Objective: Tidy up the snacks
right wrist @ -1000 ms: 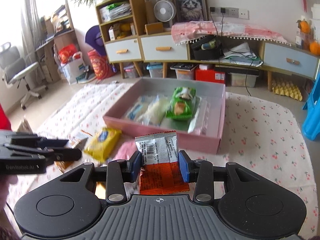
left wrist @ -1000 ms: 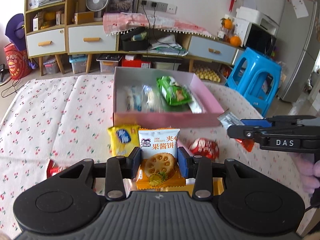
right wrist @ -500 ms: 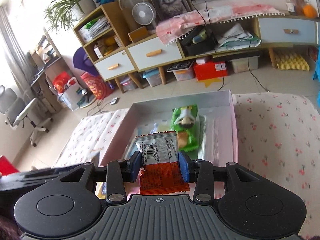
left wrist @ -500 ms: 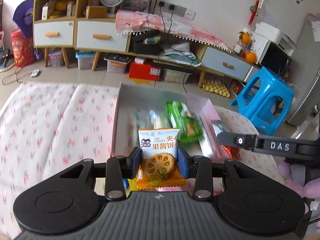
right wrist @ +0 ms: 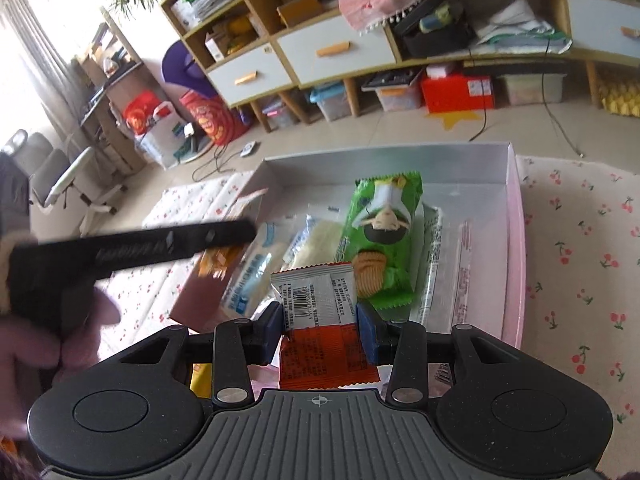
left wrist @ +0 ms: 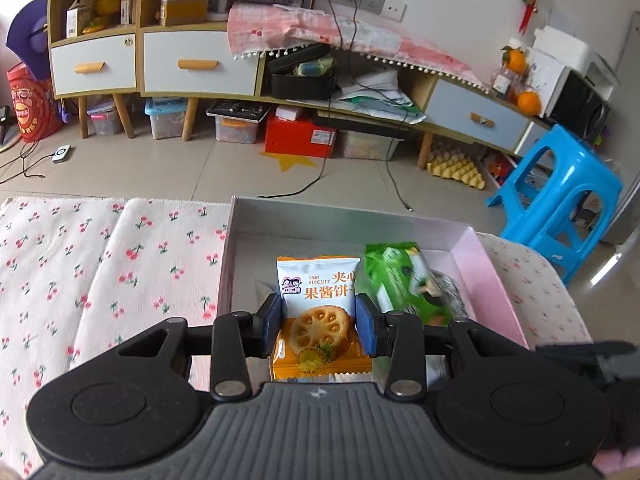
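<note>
My left gripper (left wrist: 320, 322) is shut on an orange-and-white jam biscuit packet (left wrist: 318, 312) and holds it over the left part of the pink box (left wrist: 496, 264). In the right wrist view my right gripper (right wrist: 320, 326) is shut on a red-and-silver snack packet (right wrist: 320, 312), held above the near part of the pink box (right wrist: 516, 248). Inside the box lie a green cracker packet (right wrist: 380, 240), pale wrapped snacks (right wrist: 276, 252) and clear-wrapped sticks (right wrist: 444, 256). The left gripper (right wrist: 132, 248) shows there as a blurred black bar at the box's left wall, held in a hand.
The box rests on a cherry-print cloth (left wrist: 100, 272). A yellow packet (right wrist: 200, 380) peeks out below my right gripper. Beyond the table are floor cables, a blue stool (left wrist: 560, 196), drawers and storage bins.
Both grippers have carried their packets forward from the near side of the table to over the pink box. The loose snacks in front of the box have dropped out of view.
</note>
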Demonstrator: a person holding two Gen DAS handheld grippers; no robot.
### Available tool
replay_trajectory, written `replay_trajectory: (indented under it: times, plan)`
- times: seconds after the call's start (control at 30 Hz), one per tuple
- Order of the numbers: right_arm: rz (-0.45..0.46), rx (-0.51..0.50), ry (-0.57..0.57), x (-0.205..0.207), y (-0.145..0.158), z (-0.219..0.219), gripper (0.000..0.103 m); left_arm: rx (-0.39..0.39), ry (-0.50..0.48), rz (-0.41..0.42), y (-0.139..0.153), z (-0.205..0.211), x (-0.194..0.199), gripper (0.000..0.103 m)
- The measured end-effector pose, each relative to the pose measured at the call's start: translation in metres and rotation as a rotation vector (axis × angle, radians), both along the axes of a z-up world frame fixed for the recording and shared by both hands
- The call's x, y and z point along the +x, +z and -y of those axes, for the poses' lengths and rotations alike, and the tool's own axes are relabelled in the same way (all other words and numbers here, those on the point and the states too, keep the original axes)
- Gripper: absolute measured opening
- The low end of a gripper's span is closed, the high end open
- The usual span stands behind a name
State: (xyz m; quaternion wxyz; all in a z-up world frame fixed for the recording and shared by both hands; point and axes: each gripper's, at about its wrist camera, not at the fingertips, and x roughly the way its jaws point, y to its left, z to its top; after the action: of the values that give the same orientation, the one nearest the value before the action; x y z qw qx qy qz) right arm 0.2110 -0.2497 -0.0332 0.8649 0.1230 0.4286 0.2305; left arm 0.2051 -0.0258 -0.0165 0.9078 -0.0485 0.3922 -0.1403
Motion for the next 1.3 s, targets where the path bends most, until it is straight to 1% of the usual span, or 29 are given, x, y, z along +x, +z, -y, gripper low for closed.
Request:
replay_trajectory:
  times: [0.07,0.33,0.47,0.6,0.67,0.7,0.73,0.8,0.83,0.97,1.13,1.27,1.3]
  plan:
    - [-0.017,-0.001,0.020,0.004,-0.004,-0.001,0.039,0.001,0.000,-0.004,-0.003,0.002,0.005,0.036]
    - [-0.019,-0.012,0.083,0.009,-0.005,-0.004,0.040,0.065,0.011,0.017,-0.008,0.012,0.026,0.036]
    - [-0.021,-0.002,0.087,0.011,-0.003,-0.002,0.042,0.070,0.026,0.005,-0.011,0.011,0.032,0.036]
    - [-0.016,0.000,0.090,0.011,-0.004,-0.001,0.043,0.053,0.043,-0.010,-0.014,0.008,0.034,0.037]
    - [-0.015,0.002,0.081,0.012,-0.003,0.000,0.050,0.050,0.046,-0.013,-0.015,0.007,0.034,0.039]
    - [-0.017,0.009,0.069,0.012,-0.002,0.001,0.059,0.053,0.045,-0.011,-0.015,0.007,0.034,0.043]
    - [-0.019,0.023,0.060,0.013,-0.001,0.002,0.063,0.053,0.043,-0.011,-0.015,0.008,0.034,0.045]
    - [-0.016,0.049,0.050,0.013,0.002,0.005,0.064,0.056,0.045,-0.009,-0.014,0.008,0.033,0.051]
    - [-0.013,0.056,0.046,0.013,0.005,0.006,0.064,0.055,0.045,-0.010,-0.014,0.008,0.031,0.051]
    - [-0.002,0.044,0.035,0.011,0.013,0.005,0.065,0.053,0.046,-0.014,-0.012,0.007,0.027,0.059]
    - [0.003,0.035,0.023,0.005,0.025,0.005,0.069,0.075,0.025,-0.001,-0.005,0.006,0.015,0.064]
    - [0.009,0.001,0.021,-0.003,0.035,0.000,0.072,0.084,0.020,0.003,0.001,0.005,0.006,0.066]
    - [0.013,-0.009,0.022,-0.006,0.038,-0.001,0.074,0.083,0.021,0.004,0.002,0.004,0.003,0.068]
